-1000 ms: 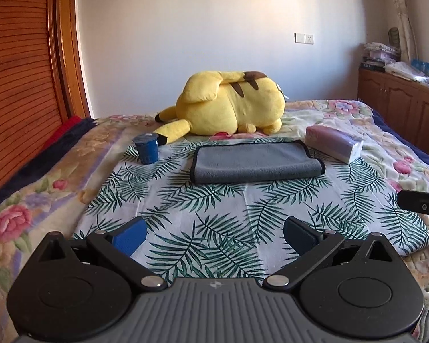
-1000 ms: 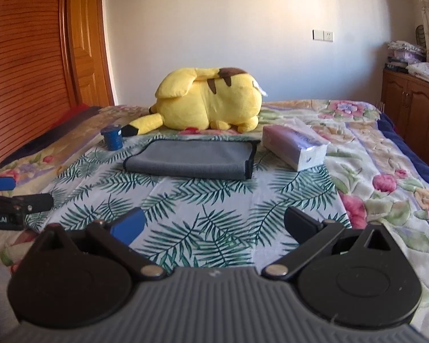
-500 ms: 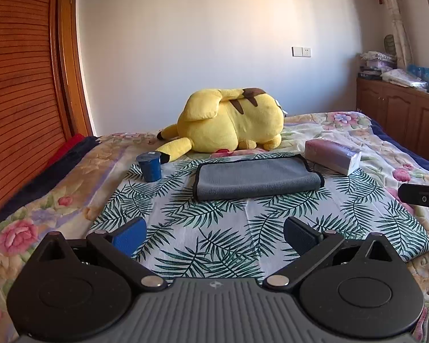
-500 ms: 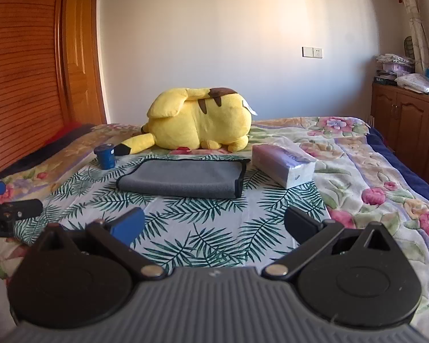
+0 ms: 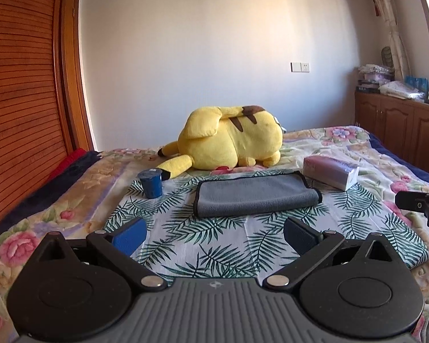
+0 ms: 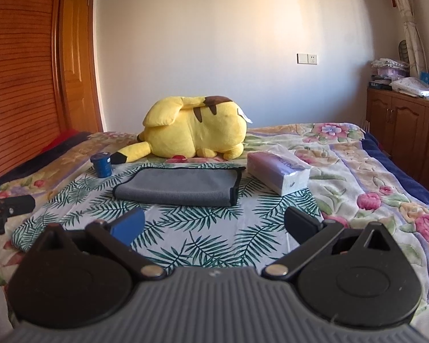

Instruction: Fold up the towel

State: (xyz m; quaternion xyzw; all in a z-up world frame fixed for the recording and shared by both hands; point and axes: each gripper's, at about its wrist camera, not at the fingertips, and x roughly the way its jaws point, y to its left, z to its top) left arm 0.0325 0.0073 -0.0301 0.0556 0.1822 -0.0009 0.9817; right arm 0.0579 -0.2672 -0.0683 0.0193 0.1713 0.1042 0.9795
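A grey towel (image 5: 254,197) with a dark edge lies folded flat on the palm-leaf cloth (image 5: 214,245) on the bed; it also shows in the right wrist view (image 6: 180,186). My left gripper (image 5: 214,233) is open and empty, well short of the towel. My right gripper (image 6: 213,224) is open and empty, also short of the towel. Each gripper's tip shows at the edge of the other's view: the right gripper (image 5: 420,205) and the left gripper (image 6: 5,207).
A yellow plush toy (image 5: 231,145) lies behind the towel. A blue cup (image 5: 150,184) stands to the towel's left, a tissue pack (image 5: 330,171) to its right. A wooden wardrobe (image 5: 20,100) is on the left, cabinets (image 5: 397,131) on the right.
Both views have tilted upward and drawn back a little, so the towel sits lower and more wall shows. Both grippers stay open; the towel has not moved.
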